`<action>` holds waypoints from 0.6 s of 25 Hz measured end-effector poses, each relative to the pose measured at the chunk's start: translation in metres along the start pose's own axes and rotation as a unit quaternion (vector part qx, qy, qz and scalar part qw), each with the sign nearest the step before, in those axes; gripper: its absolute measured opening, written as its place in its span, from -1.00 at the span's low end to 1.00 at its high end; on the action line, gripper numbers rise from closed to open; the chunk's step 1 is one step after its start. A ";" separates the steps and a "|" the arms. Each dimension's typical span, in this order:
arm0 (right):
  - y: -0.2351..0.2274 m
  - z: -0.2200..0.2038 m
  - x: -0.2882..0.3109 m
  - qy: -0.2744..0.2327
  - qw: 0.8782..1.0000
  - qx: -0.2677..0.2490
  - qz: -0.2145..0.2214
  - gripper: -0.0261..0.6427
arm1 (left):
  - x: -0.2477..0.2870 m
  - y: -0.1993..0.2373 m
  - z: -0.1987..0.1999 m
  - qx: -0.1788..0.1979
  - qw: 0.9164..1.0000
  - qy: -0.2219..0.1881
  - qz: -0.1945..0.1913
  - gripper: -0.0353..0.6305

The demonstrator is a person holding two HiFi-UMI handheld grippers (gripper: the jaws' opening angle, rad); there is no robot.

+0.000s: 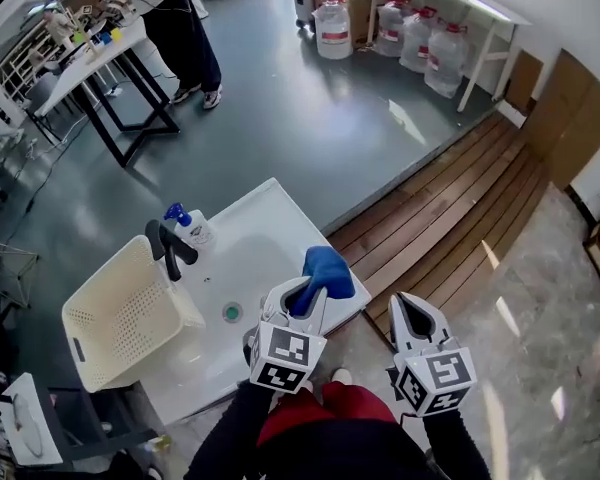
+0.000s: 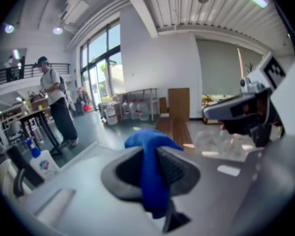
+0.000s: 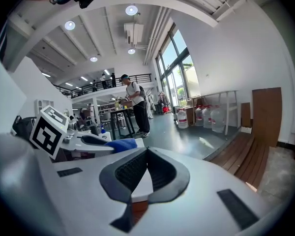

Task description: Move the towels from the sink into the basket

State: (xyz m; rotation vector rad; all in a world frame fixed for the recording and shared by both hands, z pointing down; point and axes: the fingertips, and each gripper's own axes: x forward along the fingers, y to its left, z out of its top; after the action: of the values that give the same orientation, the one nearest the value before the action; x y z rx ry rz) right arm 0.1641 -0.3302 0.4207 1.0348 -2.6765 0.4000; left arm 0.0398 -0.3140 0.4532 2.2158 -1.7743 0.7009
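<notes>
Head view, left to right.

- Cream perforated plastic basket (image 1: 120,318): sits at 9 o'clock of the white rectangular sink (image 1: 255,223), touching its left edge. No towel visible in it.
- Black faucet (image 1: 170,250) and white soap bottle with a blue pump (image 1: 188,226): on the sink's rim at 10 o'clock of the drain.
- Left claw (image 1: 305,290) (image 2: 155,154): clenched on a blue cloth towel (image 1: 326,269) (image 2: 151,181). The pads pinch the cloth's middle (one end flops over the tips, the other hangs below). Towel is at the sink's right edge, about 2 o'clock of the drain and well apart from the basket.
- Right claw (image 1: 412,313) (image 3: 146,152): tips pressed together with nothing between them, at 3 o'clock of the left claw, off the sink over the pale floor.
</notes>
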 end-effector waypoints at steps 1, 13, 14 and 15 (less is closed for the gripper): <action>0.004 0.001 0.002 0.000 1.000 -0.003 0.008 -0.90 | -0.006 0.004 0.005 -0.003 1.000 -0.009 0.008 -0.68; 0.072 0.016 0.025 -0.007 0.993 -0.036 0.109 -0.90 | -0.078 0.052 0.027 -0.039 0.992 -0.060 0.108 -0.67; 0.079 0.017 0.027 -0.006 0.992 -0.039 0.117 -0.90 | -0.084 0.056 0.028 -0.042 0.991 -0.063 0.115 -0.67; 0.085 0.017 0.029 -0.004 0.991 -0.041 0.125 -0.90 | -0.089 0.060 0.028 -0.044 0.989 -0.065 0.122 -0.67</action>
State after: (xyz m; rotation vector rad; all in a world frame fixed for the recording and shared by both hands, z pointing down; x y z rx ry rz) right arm 0.0829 -0.2932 0.4004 0.6809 -2.8118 0.3278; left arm -0.0257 -0.2652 0.3775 2.0505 -2.1210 0.5213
